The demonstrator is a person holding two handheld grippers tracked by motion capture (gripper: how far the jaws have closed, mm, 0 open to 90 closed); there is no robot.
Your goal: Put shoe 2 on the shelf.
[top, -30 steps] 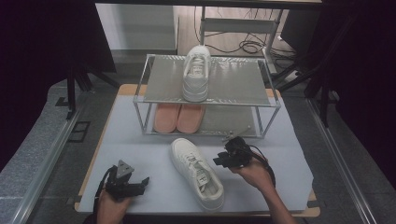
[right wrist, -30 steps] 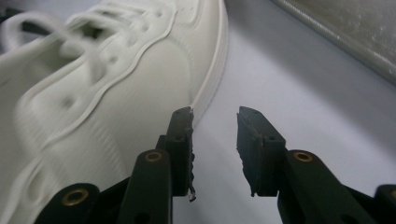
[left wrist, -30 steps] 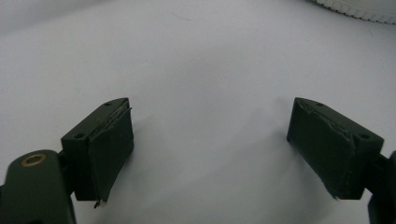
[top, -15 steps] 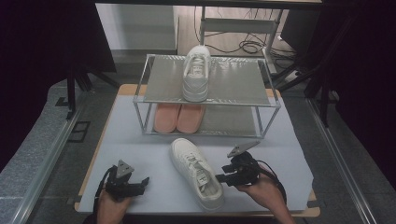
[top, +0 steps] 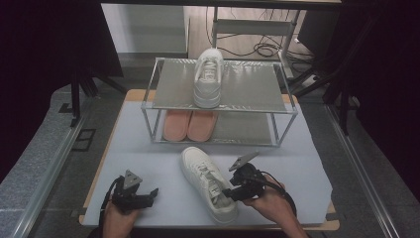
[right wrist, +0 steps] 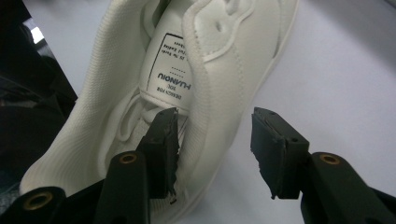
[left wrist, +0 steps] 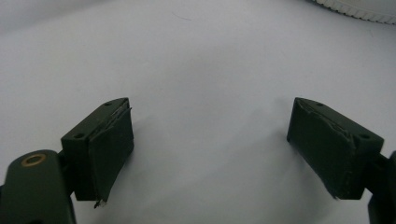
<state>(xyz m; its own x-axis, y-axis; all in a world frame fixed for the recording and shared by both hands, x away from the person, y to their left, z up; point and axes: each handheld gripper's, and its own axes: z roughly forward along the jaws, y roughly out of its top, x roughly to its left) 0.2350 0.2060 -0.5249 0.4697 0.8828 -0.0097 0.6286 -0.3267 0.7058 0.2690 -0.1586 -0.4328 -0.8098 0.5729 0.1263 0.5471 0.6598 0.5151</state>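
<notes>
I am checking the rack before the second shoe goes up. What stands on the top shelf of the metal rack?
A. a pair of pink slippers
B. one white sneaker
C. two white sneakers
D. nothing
B: one white sneaker stands alone on the top shelf of the rack, while the pink slippers lie on the lower shelf.

"HUANQIU" on the shoe's tongue label [right wrist: 170, 65]

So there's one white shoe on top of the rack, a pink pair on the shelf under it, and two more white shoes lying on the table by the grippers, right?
Not quite: just one white shoe lies on the table, as the high view shows. The white shoe on top of the rack and the pink pair under it are as you say.
</notes>
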